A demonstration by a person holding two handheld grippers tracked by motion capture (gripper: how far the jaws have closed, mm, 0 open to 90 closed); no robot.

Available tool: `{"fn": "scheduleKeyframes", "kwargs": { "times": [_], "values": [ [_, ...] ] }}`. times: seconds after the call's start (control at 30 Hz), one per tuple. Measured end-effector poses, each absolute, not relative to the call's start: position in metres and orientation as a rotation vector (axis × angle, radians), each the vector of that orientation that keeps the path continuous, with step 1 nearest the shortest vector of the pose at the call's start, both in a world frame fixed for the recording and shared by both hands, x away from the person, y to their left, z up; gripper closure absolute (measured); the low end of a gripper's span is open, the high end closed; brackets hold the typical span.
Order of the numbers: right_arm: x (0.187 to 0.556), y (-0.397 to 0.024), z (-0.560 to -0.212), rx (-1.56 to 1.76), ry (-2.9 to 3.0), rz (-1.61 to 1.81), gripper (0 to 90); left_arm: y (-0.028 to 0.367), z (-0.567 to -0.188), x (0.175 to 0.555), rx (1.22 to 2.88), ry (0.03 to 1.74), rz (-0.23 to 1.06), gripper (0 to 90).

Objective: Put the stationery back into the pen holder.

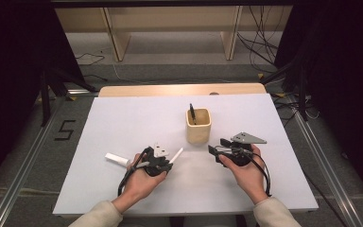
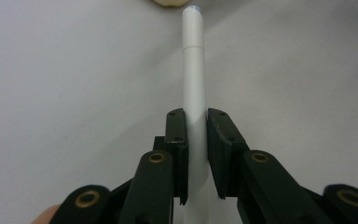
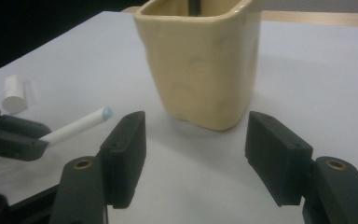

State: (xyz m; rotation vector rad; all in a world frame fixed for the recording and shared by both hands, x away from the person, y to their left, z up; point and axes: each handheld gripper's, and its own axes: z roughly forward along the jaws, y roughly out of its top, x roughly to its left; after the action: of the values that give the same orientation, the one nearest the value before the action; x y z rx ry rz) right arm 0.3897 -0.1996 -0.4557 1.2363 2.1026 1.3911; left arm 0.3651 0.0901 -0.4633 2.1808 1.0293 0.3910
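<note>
While left jaws clamp slim white pen (image 2: pixel 193 84) — smooth, blue-tipped — right jaws gape.

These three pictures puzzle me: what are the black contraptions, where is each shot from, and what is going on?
A person sits at a white table holding a hand-operated gripper in each hand. The high view looks down from above; the other two views come from cameras riding on the grippers. The left gripper is shut on a white pen, pinched between its black fingers. The right gripper is open, holding nothing, facing a cream cup. A dark pen stands in the cup. A white cap lies beside the left hand.
</note>
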Motion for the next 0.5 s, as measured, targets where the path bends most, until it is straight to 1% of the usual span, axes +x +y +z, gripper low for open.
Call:
{"fn": "scheduleKeyframes", "kwargs": {
  "times": [0.23, 0.5],
  "values": [
    [0.385, -0.183, -0.456, 1.194, 2.162, 1.440, 39.0, 0.089, -0.456, 0.359, 2.086, 0.976, 0.437, 78.9],
    [0.385, -0.165, -0.456, 1.191, 2.208, 1.529, 39.2, 0.084, -0.451, 0.352, 2.047, 0.924, 0.444, 78.9]
  ]
}}
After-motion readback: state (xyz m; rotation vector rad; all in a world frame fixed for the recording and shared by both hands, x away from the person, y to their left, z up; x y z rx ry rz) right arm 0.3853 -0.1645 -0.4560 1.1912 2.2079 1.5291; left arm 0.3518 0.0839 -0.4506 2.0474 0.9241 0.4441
